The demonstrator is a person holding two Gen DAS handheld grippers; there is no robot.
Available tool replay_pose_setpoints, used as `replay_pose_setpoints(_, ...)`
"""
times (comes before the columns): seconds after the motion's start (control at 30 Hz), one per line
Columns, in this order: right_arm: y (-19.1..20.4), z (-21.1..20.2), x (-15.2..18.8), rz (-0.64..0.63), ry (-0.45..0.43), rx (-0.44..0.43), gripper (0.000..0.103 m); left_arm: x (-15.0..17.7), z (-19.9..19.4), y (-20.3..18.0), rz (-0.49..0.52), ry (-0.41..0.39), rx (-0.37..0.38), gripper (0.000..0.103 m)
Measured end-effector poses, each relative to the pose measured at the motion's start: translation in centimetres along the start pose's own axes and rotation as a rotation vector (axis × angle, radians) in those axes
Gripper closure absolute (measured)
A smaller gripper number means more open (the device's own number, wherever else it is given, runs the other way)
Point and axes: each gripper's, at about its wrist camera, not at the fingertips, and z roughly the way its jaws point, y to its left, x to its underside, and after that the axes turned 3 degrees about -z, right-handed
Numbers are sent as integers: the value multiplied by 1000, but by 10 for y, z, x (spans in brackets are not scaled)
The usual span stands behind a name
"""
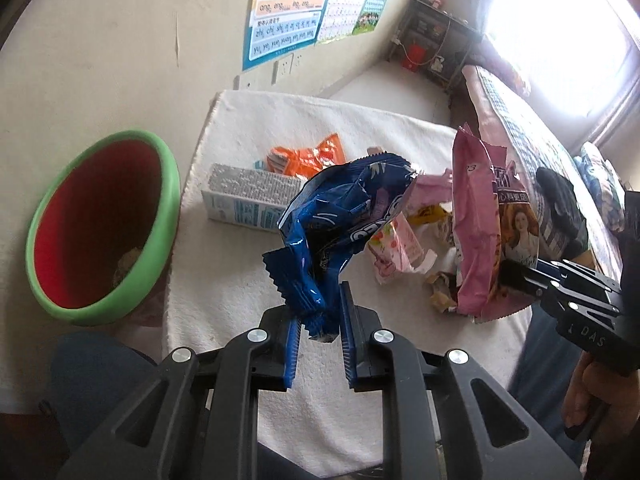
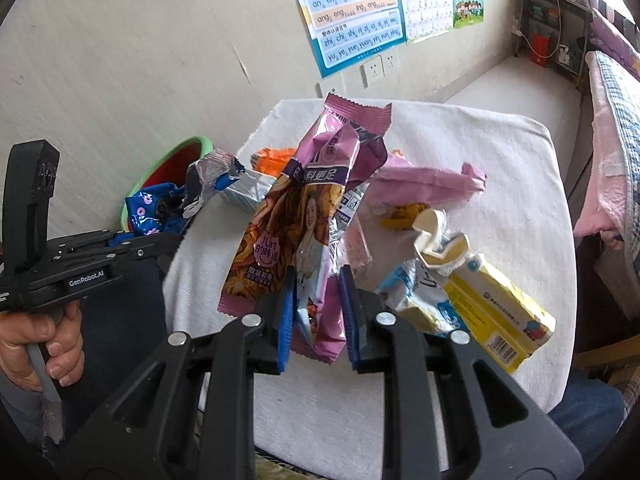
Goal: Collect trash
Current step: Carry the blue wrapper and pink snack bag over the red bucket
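The left gripper (image 1: 320, 320) pinched a blue wrapper (image 1: 340, 216); the right gripper (image 2: 316, 312) pinched a pink bag (image 2: 304, 220). A bin (image 1: 100, 228) stood beside the table (image 1: 256, 280), with a carton (image 1: 248, 200) nearby.

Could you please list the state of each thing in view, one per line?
Left claw: shut on the blue wrapper.
Blue wrapper: crumpled, lifted off the table.
Right claw: shut on the pink snack bag.
Pink snack bag: held upright, lifted.
Bin: open, nearly empty.
Milk carton: lying on its side.
Yellow box: torn open, lying flat.
Orange wrapper: crumpled on the white cloth.
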Motion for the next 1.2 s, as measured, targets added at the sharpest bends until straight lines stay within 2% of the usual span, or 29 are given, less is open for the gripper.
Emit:
replay_pose_setpoints(0.23,23,-10,-21,-37,-31,-24,82,-14,-25,15,-18,-54,-16,87)
replay_pose_setpoints(0.7,85,-12,-63,-139,-72,-81,82,-35,-69,79,-122,-143,-64,87)
replay_pose_setpoints(1.2,159,22,-107,-255,-67,-138,82,-41,-91,131,-182,-171,-144,87)
